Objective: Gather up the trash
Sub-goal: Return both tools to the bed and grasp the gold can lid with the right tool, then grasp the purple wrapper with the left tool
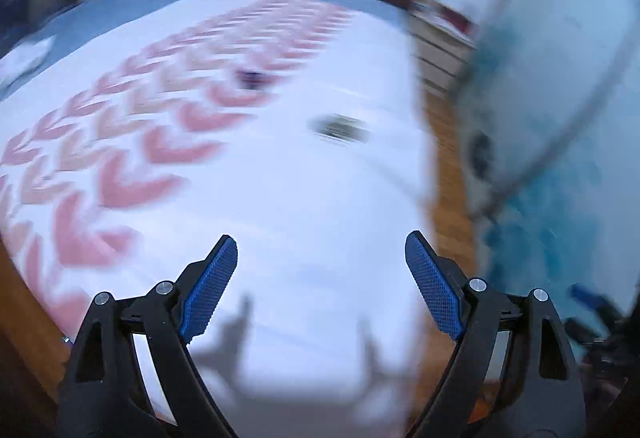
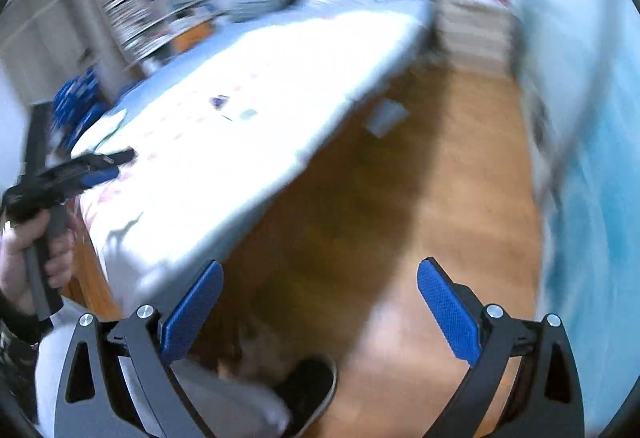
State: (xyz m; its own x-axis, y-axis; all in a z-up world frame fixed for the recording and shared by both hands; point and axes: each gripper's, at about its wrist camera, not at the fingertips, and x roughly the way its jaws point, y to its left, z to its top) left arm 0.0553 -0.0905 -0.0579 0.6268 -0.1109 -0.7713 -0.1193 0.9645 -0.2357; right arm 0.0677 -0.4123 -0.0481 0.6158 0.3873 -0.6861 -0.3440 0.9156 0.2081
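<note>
Both tools gape wide and empty — left tool [image 1: 321, 288], right tool [image 2: 320, 312] — so collecting looks barely begun: small scraps [image 1: 340, 128] lie mid-bed [image 1: 280, 198] toward its floor-side edge, untouched, blurred beyond naming.

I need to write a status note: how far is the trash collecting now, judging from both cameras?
Done: nothing visibly collected. In hand: nothing; the left gripper and right gripper both have open, empty jaws. Left: a small purple scrap and a dark wrapper lie on the bed, and a pale sheet lies on the floor beside it. The pictures are blurred, so more may exist.
</note>
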